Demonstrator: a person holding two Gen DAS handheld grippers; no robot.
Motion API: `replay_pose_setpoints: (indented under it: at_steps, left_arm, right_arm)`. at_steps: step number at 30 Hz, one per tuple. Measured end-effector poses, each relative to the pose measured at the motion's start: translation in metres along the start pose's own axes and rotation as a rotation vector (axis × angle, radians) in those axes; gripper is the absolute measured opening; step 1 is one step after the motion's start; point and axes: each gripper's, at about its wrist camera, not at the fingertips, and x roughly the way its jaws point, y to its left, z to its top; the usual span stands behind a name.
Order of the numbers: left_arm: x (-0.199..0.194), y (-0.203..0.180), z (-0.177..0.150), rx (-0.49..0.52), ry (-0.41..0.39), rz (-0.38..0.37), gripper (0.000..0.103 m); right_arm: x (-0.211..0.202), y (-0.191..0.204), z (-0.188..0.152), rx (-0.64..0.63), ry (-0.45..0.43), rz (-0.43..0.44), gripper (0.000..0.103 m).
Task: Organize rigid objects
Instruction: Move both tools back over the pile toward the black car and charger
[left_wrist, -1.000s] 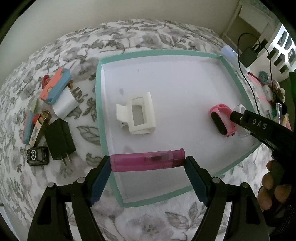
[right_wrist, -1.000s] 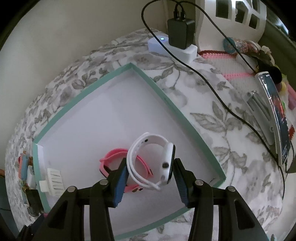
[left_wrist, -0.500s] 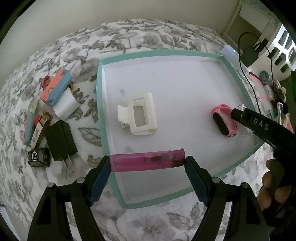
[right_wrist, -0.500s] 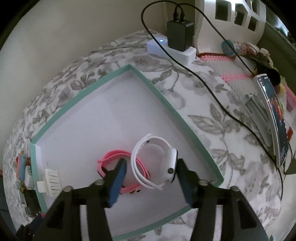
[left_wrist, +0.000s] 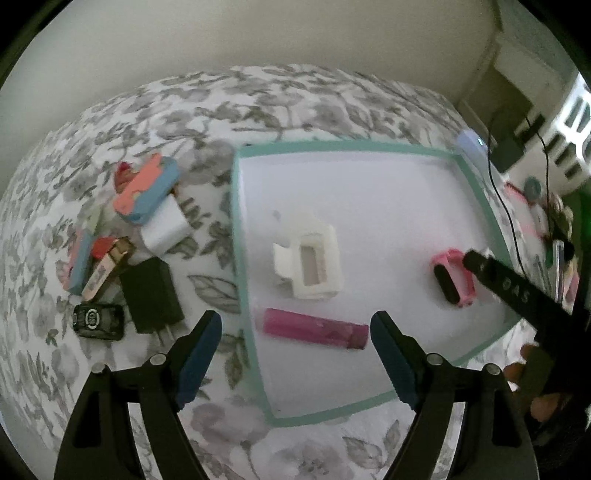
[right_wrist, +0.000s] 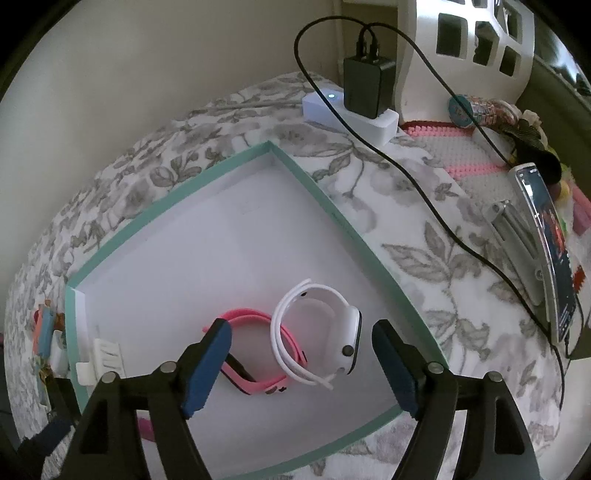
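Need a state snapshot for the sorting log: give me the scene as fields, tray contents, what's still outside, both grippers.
tray: teal-rimmed tray on floral cloth
in tray: white hair claw, pink lighter, pink watch, white watch
outside tray, left: black charger, white charger, car key fob, other small items
left gripper: opening, lighter lies free in the tray
right gripper: opening, white watch between the pads, untouched

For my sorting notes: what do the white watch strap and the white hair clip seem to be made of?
White watch strap: probably matte silicone, since it curls in a soft, thin loop. White hair clip: looks like hard moulded plastic, with stiff square edges and little shine.
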Motion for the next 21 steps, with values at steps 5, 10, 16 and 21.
replay_pose_setpoints:
  at_steps: [5,10,16,21]
  left_arm:
    - [-0.01,0.024,0.007,-0.087,-0.049,0.017,0.084]
    - [-0.024,0.052,0.012,-0.166,-0.115,0.045,0.103]
    - [-0.038,0.094,0.015,-0.282,-0.169,0.055,0.103]
    - [-0.051,0.143,0.011,-0.422,-0.226,0.074,0.103]
  right_arm:
    - [-0.001,0.002,-0.001,-0.005,-0.009,0.014,0.103]
    - [-0.003,0.01,-0.002,-0.032,-0.012,0.031,0.103]
    - [-0.011,0.028,-0.006,-0.097,-0.028,0.042,0.103]
    - [-0.028,0.045,-0.007,-0.136,-0.079,0.071,0.103]
